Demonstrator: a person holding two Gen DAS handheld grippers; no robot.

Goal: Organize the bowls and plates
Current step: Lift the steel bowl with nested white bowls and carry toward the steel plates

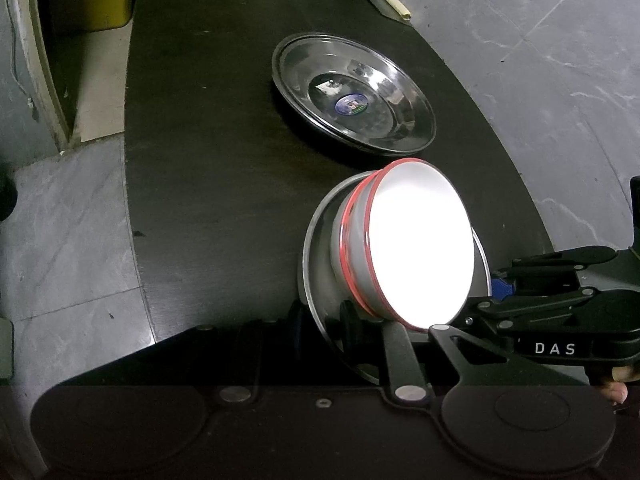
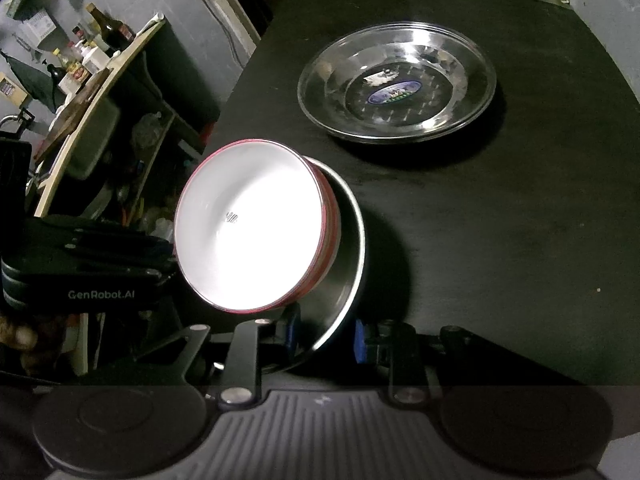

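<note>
A dark round table (image 1: 208, 168) holds one wide steel plate (image 1: 354, 96) lying flat, toward twelve o'clock from both grippers. Nearer, a second steel plate (image 1: 320, 280) is lifted off the table and tipped steeply on edge, with two nested white bowls with red rims (image 1: 416, 244) resting in it. The bowls' open mouths face three o'clock in the left wrist view and nine o'clock in the right wrist view.

The left gripper (image 1: 356, 324) appears nearly closed, pinching the tilted plate's lower rim at six o'clock. The right gripper (image 2: 326, 334) straddles the same rim, one blue pad (image 2: 362, 340) outside and one inside; the gap looks wider, so whether it truly clamps the plate cannot be told.

Judging from this, the stack probably belongs on the flat plate. That plate lies straight ahead of both grippers at twelve o'clock, slightly closer to the right one, well apart from the held stack. The tilt risks the bowls sliding out
</note>
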